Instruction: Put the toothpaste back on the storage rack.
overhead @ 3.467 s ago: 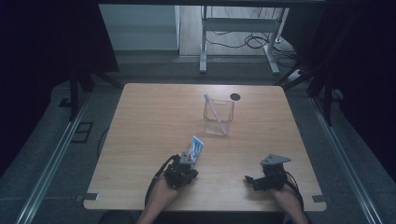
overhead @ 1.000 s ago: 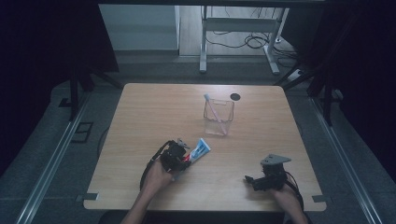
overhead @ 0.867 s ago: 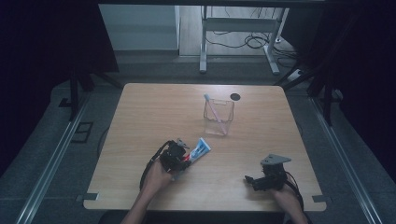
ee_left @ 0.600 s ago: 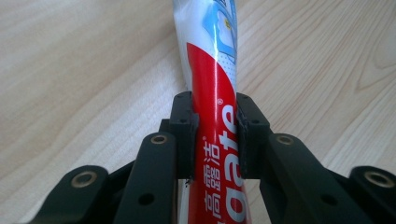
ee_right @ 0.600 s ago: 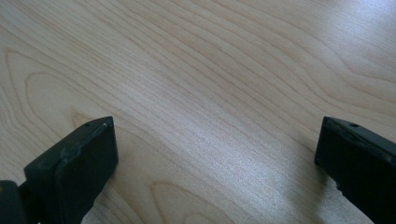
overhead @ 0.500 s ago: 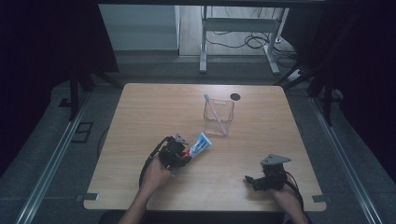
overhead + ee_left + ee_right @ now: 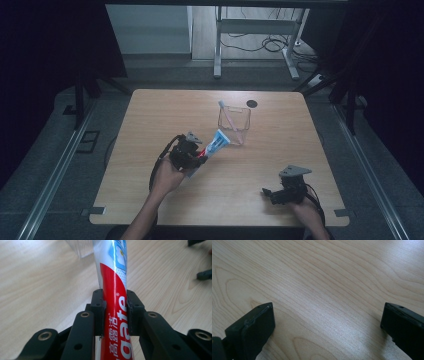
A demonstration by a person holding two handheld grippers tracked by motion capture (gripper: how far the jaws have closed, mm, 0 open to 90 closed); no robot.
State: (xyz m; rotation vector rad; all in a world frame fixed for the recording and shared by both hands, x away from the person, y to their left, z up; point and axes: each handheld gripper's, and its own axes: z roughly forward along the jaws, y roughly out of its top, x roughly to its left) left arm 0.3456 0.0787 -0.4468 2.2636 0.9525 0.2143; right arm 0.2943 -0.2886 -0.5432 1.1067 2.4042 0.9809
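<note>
Wooden table [image 7: 150, 125], one clear cup [image 7: 234, 122] just beyond the left gripper [image 7: 115, 310] clamping one tube [image 7: 113, 290], perhaps one toothbrush [image 7: 229, 117] inside, right gripper [image 7: 327, 322] released.

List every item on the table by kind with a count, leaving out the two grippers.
Toothpaste tube, clamped in the left gripper: 1
Clear container: 1
Toothbrush standing in the container: 1
Black round disc on the tabletop near the far edge: 1
Total: 4
</note>
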